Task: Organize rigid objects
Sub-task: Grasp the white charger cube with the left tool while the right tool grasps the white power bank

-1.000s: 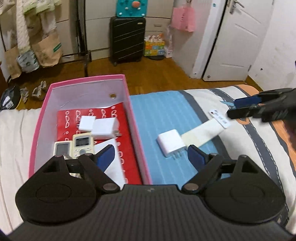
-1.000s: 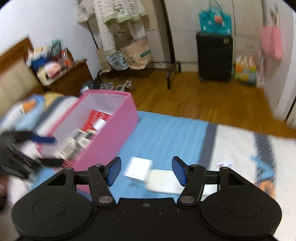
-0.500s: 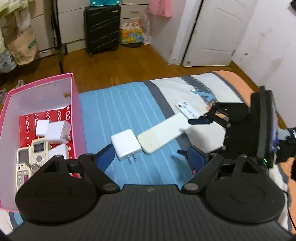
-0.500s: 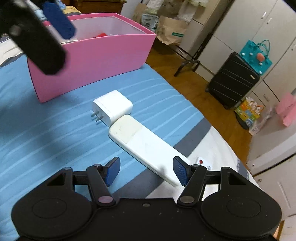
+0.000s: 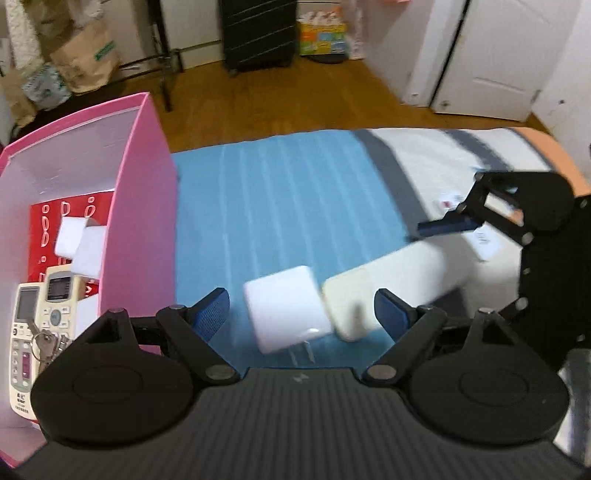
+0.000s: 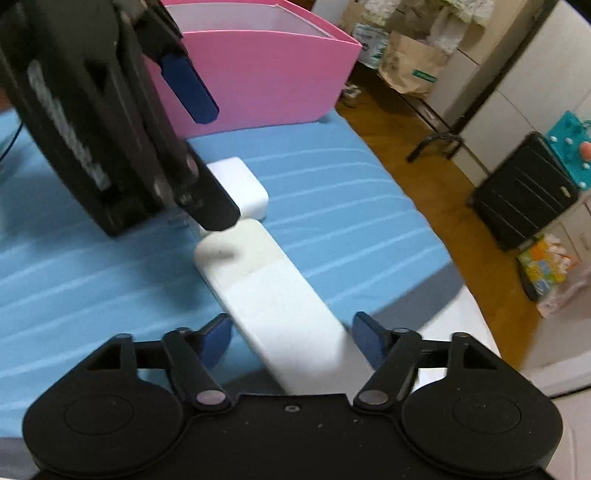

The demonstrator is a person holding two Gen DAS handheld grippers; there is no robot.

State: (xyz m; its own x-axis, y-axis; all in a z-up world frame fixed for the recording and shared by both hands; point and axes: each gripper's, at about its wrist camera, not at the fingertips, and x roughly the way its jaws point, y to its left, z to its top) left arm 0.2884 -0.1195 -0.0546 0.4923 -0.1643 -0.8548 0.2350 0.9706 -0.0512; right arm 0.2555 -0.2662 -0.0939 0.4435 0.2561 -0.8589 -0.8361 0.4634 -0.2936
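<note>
A white charger plug (image 5: 286, 308) lies on the blue bedspread, touching the end of a long white remote (image 5: 388, 288). My left gripper (image 5: 301, 310) hangs open just above them, with the plug and that remote end between its fingers and no pad touching. My right gripper (image 6: 291, 332) straddles the remote's (image 6: 266, 295) other end. Its jaws are opening, the remote lies between them, and the pads stand off its sides. One right finger (image 5: 445, 225) shows in the left wrist view. The pink box (image 5: 140, 221) stands at the left.
Inside the box lie two remotes (image 5: 40, 321) with keys, white adapters (image 5: 79, 243) and a red packet. A small white card (image 5: 448, 201) and a label (image 5: 485, 240) lie on the bed at the right. The left gripper's body (image 6: 92, 129) crowds the right wrist view. Beyond the bed edge is wooden floor with a black suitcase (image 5: 258, 33).
Both grippers have sunk toward the bed. The left one moved right from over the box to the plug. The right one rolled, lined up along the remote and widened its jaws.
</note>
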